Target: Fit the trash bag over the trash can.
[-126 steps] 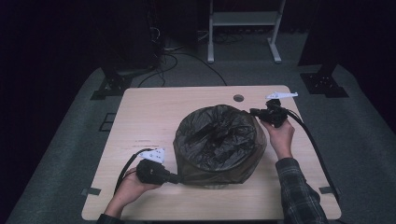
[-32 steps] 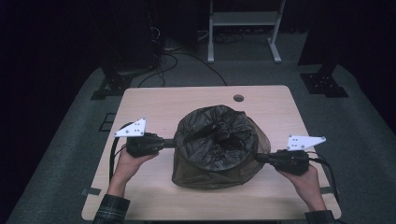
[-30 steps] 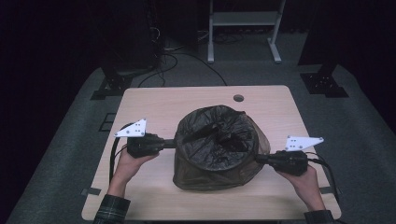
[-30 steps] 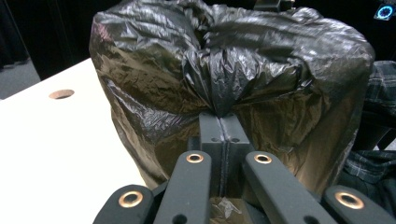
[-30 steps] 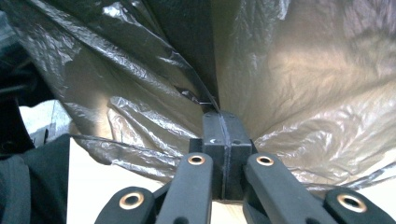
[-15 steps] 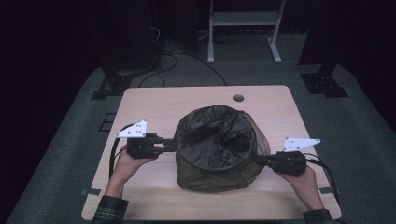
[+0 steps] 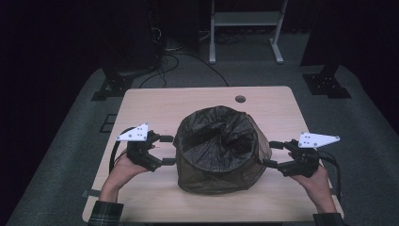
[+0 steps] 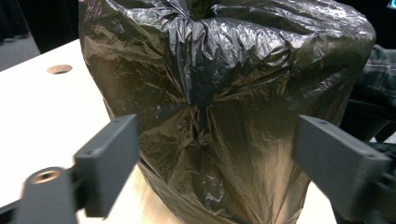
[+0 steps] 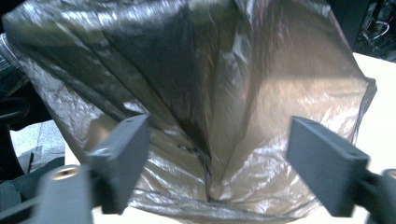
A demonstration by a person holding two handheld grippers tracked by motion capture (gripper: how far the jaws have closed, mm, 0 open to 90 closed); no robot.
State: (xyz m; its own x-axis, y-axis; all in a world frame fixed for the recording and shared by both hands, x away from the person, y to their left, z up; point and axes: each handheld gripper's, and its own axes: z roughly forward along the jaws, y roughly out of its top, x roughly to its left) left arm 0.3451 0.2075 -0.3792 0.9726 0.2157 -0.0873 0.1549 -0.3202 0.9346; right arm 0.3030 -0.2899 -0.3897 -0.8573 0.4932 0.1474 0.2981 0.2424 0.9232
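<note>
A round bin lined with a black plastic bag (image 7: pixel 217 148) stands at the middle of the wooden table (image 7: pixel 188 101). The bag is drawn over the rim and down the sides. My left gripper (image 7: pixel 168 149) is level at the bin's left side. Its jaws have just been opening, and the crinkled bag (image 8: pixel 210 93) lies a little ahead of them, untouched. My right gripper (image 7: pixel 272 154) is at the bin's right side. Its jaws have also just been opening, with the bag's film (image 9: pixel 224 93) in front of them and nothing pinched.
A small round hole (image 7: pixel 240 99) lies in the tabletop behind the bin. A metal stand (image 7: pixel 244 21) and cables (image 7: pixel 174 52) sit on the floor beyond the far edge. Bare tabletop runs in front of the bin.
Both grippers were shut on the bag's sides and have now opened and let go of it. The right hand has drawn slightly away from the bin; the left has stayed put.
</note>
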